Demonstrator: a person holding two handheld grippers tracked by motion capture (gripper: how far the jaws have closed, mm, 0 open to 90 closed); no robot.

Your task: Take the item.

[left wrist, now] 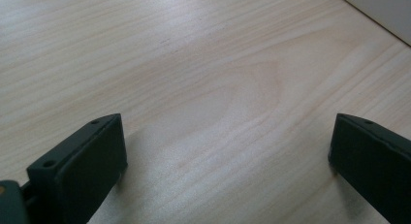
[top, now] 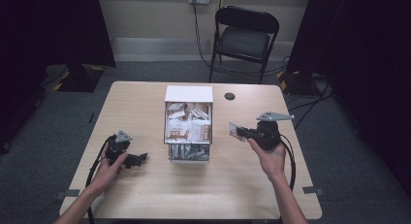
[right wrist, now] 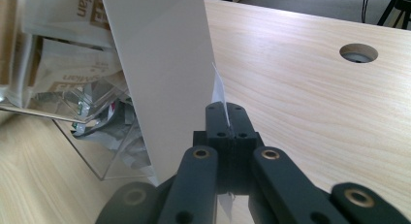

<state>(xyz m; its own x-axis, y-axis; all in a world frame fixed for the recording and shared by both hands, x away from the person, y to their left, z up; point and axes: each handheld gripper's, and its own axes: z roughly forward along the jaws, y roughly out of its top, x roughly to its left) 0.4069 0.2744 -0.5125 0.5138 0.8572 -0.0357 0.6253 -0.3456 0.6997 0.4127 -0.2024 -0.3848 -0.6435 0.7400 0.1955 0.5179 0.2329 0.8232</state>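
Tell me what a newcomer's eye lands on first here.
First, the clear box crammed with white and brown sachets at the middle of the wooden table. Next, the right gripper, to the right of the box, shut on a thin white packet. The left gripper rests open on the table to the box's left.

Lab or studio room: my bare wooden table at frame centre, black curtains at both upper corners, folding chair top centre, grey carpet.
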